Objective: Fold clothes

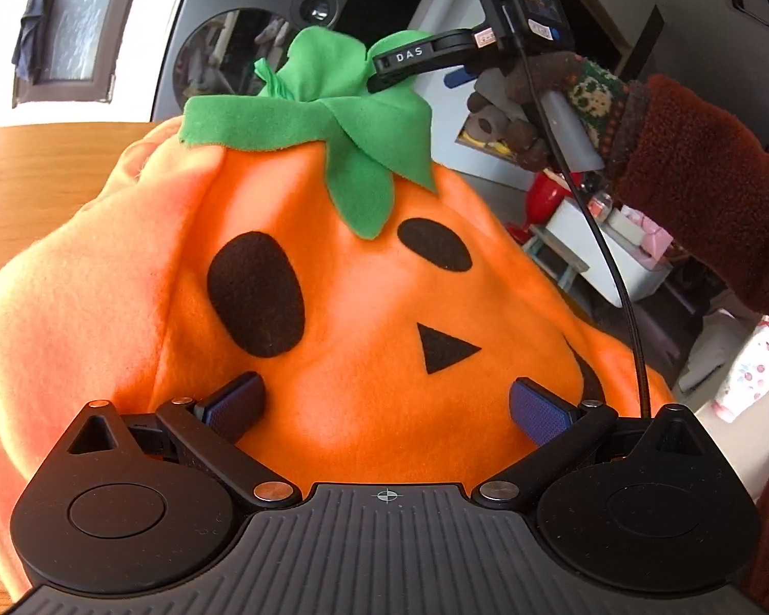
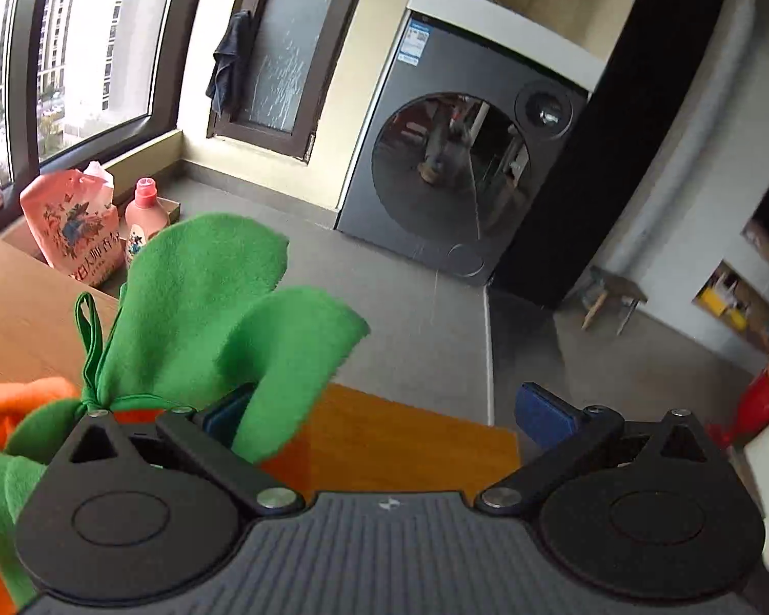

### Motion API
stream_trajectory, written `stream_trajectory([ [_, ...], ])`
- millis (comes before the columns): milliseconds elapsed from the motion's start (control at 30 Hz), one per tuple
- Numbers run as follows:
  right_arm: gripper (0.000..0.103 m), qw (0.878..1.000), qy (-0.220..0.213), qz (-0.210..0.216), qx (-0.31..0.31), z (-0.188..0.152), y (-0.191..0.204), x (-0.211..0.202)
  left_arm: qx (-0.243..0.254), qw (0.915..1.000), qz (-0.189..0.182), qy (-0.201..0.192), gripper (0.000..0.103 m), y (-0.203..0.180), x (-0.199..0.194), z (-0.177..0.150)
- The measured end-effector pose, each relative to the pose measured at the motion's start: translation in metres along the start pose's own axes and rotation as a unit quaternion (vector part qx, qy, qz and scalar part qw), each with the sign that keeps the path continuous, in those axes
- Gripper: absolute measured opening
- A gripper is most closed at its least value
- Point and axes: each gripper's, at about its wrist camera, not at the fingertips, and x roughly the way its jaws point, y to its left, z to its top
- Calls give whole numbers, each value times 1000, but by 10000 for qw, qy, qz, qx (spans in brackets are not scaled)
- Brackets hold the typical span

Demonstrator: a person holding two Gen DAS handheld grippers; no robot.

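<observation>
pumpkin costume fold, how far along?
Early. No finished fold shows: the orange pumpkin costume lies bunched on the wooden table. In hand: left hand-held gripper open against its face, right hand-held gripper open by the green leaf collar. All folds remain.

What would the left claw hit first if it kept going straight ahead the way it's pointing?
Most likely the orange pumpkin costume: its face fills the view directly ahead of the open left claw, just beyond its blue pads, though exact depth is unclear.
</observation>
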Motion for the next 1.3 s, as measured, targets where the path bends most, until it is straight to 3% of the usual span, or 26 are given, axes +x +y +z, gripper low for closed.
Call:
stream_trajectory([
  [67, 103, 9997, -61, 253, -45, -8, 2, -9, -51, 10000, -45, -24, 103, 4, 0, -1],
  [167, 103, 9934, -884, 509, -526, -25, 20, -48, -134, 9998, -100, -91, 103, 9, 1, -2],
  [200, 103, 9877, -1166, 862, -589, -27, 28, -65, -156, 9998, -110, -107, 103, 10, 1, -1],
  [267, 103, 9772, -1190, 1730, -331, -22, 35, -80, -174, 9997, -105, -126, 103, 10, 2, -1],
  [333, 103, 9632, -747, 2581, 84, -14, 46, -73, -137, 9998, -60, -128, 103, 9, 3, -1],
  [400, 103, 9386, -264, 3401, 508, -6, 59, -63, -69, 9999, 11, -123, 103, 6, 4, 0],
  [467, 103, 9379, 86, 3428, 530, -2, 77, -42, -21, 9999, 64, -122, 103, 0, 3, 1],
  [567, 103, 9515, 1022, 2883, 320, -2, 101, 5, -43, 9999, 51, -143, 103, 0, 2, 1],
  [667, 103, 9182, 2032, 3223, 1086, -15, 102, 38, -77, 9998, 24, -170, 103, 1, 1, 0],
  [767, 103, 8288, 2454, 4659, 1892, -18, 103, 42, -128, 9997, -25, -192, 103, 3, 2, 1],
  [867, 103, 8137, 1333, 5229, 2160, 9, 105, 18, -150, 9997, -48, -198, 103, 3, 3, 1],
  [967, 103, 8163, 210, 5115, 2675, 37, 91, 11, -149, 9997, -31, -208, 103, 2, 2, 1],
  [1033, 103, 8328, 20, 4816, 2729, 49, 84, 15, -164, 9996, -19, -224, 103, 2, 2, 0],
  [1100, 103, 8635, 280, 4450, 2358, 54, 80, 19, -167, 9996, -14, -235, 103, 2, 2, 0],
  [1167, 103, 8808, 647, 4231, 2025, 43, 79, 22, -179, 9996, -30, -238, 103, 3, 2, -1],
  [1233, 103, 8834, 1257, 4098, 1894, 23, 78, 32, -200, 9995, -57, -241, 103, 4, 3, -1],
  [1300, 103, 8757, 1911, 4008, 1897, -6, 79, 43, -222, 9994, -84, -248, 103, 5, 2, -1],
])
